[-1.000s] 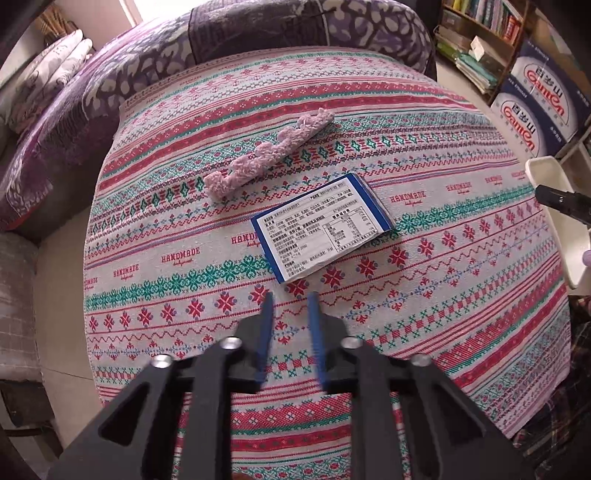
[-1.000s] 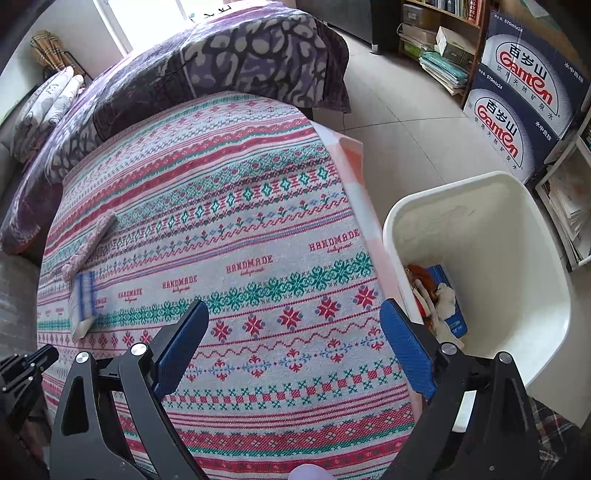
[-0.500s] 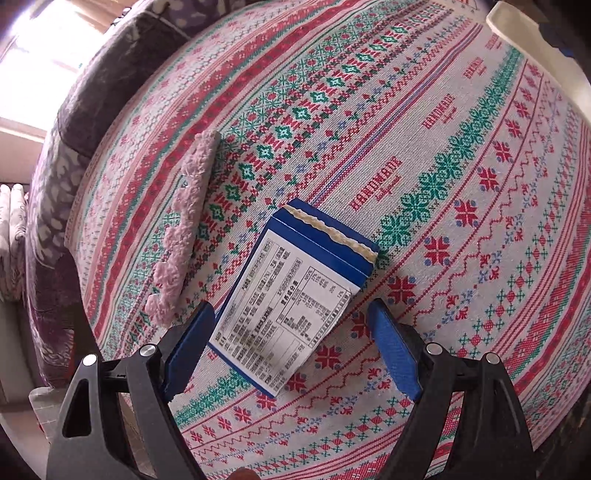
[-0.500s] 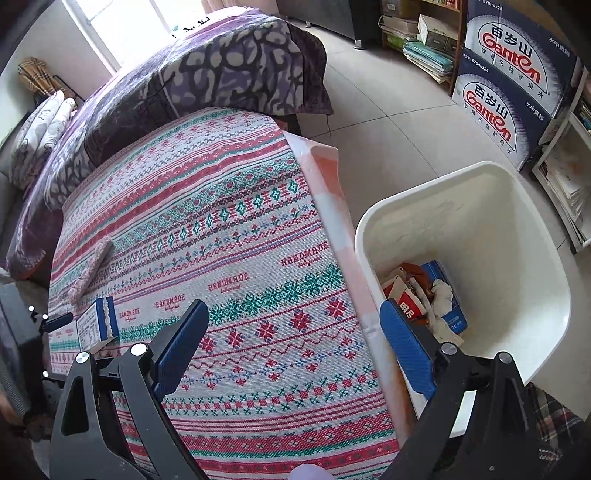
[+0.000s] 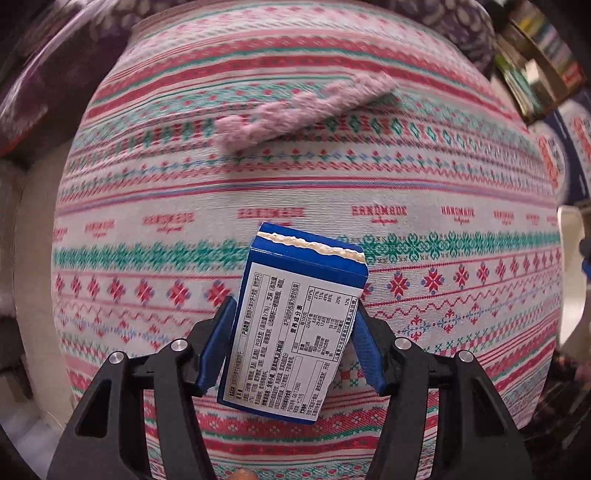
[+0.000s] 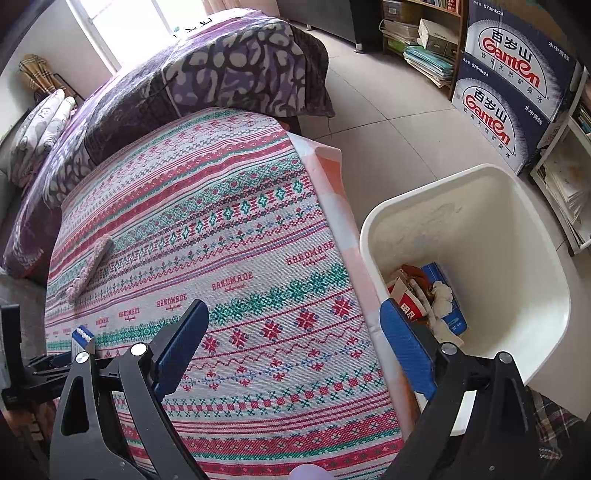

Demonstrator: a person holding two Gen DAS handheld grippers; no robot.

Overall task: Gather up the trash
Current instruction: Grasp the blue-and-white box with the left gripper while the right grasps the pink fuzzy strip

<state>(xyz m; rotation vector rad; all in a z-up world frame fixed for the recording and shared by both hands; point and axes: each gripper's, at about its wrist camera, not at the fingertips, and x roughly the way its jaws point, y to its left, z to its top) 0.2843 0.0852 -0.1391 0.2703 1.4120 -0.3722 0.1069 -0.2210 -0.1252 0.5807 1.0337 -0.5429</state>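
Since 0.5 s ago, left tongs (image 5: pixel 291 347) have closed in: then apart and straddling the blue carton (image 5: pixel 295 325), now clamped on its 2 long sides, carton apparently tilted up off the patterned desk (image 5: pixel 443 177). White bin (image 6: pixel 517 229) stands beside the desk's right edge, trash already inside. Right tongs (image 6: pixel 295 347) hang wide apart, empty. Pink knitted strip (image 5: pixel 303 110) lies untouched on the desk. Step: pickup done. Next: carry carton across to bin, release above it.

Daylight from a window (image 6: pixel 122 22) falls on a purple-blanketed sofa (image 6: pixel 207 74), pale tiled floor (image 6: pixel 388 122) and what appears to be a bookshelf (image 6: pixel 417 33).
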